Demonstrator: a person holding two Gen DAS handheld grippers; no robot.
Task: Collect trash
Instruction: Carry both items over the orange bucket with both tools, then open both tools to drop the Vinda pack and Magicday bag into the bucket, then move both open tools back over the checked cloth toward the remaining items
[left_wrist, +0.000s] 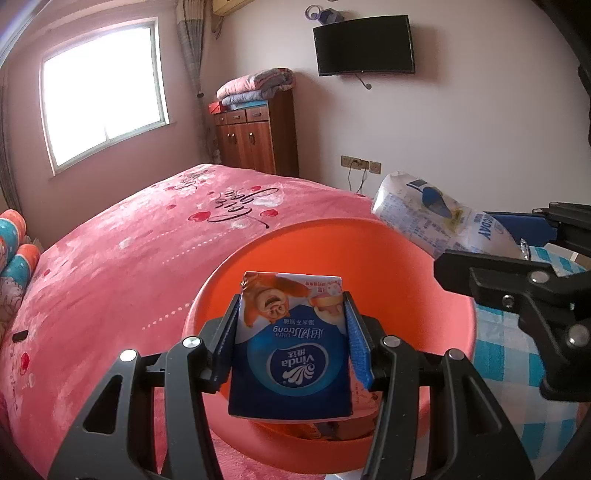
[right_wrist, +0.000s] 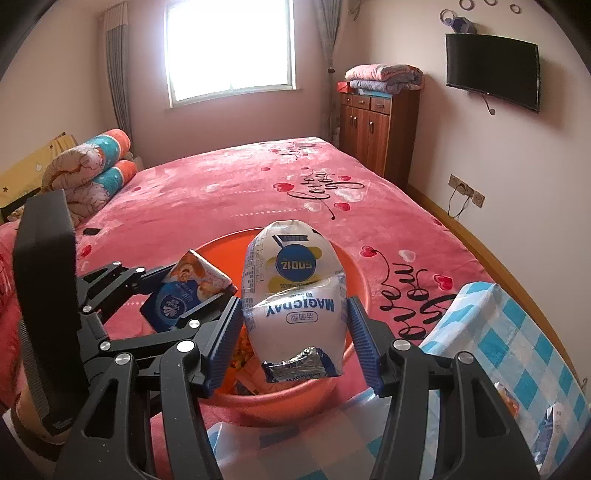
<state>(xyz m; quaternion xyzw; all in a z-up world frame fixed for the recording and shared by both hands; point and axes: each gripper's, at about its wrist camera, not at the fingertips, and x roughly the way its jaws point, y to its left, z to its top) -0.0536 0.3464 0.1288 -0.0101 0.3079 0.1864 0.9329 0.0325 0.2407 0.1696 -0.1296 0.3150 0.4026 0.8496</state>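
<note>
My left gripper (left_wrist: 291, 314) is shut on a blue Vinda tissue pack (left_wrist: 291, 347) and holds it over the orange basin (left_wrist: 406, 266) on the bed. The pack also shows in the right wrist view (right_wrist: 184, 291), held at the basin's left side. My right gripper (right_wrist: 293, 314) is shut on a white Magicday wrapper bag (right_wrist: 295, 295), upright above the basin (right_wrist: 354, 273). That bag shows at the right in the left wrist view (left_wrist: 436, 218). Some wrappers lie in the basin's bottom (right_wrist: 243, 354).
The basin sits on a pink bed cover (right_wrist: 221, 192). A blue-checked cloth (right_wrist: 517, 332) with small wrappers (right_wrist: 550, 424) lies at the right. Rolled quilts (right_wrist: 92, 162) lie at the bed's left. A wooden cabinet (right_wrist: 373, 125) and a wall TV (right_wrist: 491, 70) stand behind.
</note>
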